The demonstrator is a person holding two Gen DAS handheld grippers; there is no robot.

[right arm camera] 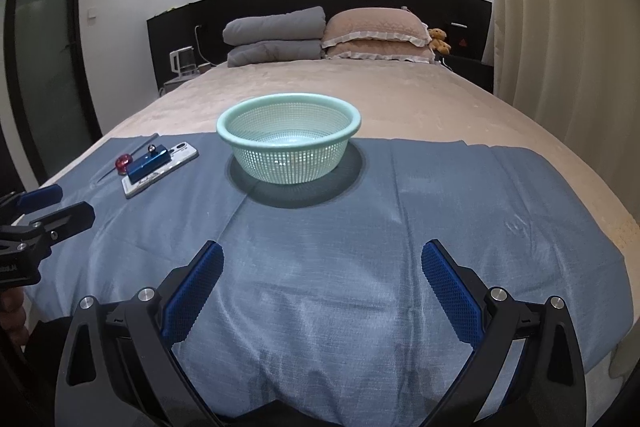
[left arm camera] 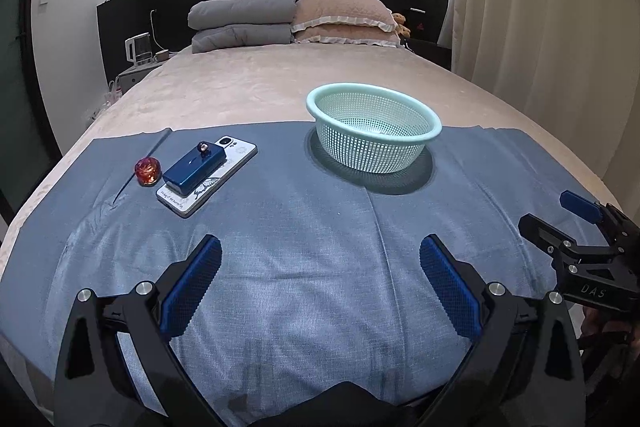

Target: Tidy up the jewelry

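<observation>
The left gripper is hovering low over the near part of the blue-grey cloth w/ its blue-padded fingers spread wide, gripping nothing. The right gripper is doing the same further right, jaws apart & empty (each is showing at the edge of the other's view).

Far left on the cloth, a white smartphone w/ a butterfly print is lying flat, & a glossy dark-blue rectangular box is resting on top of it. A small ring w/ a pale stone is sitting on the box's far end. Just left of the phone, a round amber-red glassy bead is lying on the cloth.

Right of those, well apart, a mint-green perforated plastic basket is standing upright at the cloth's far edge, nothing visible inside.

Beyond, the beige bed is carrying folded grey quilts & pink frilled pillows.
</observation>
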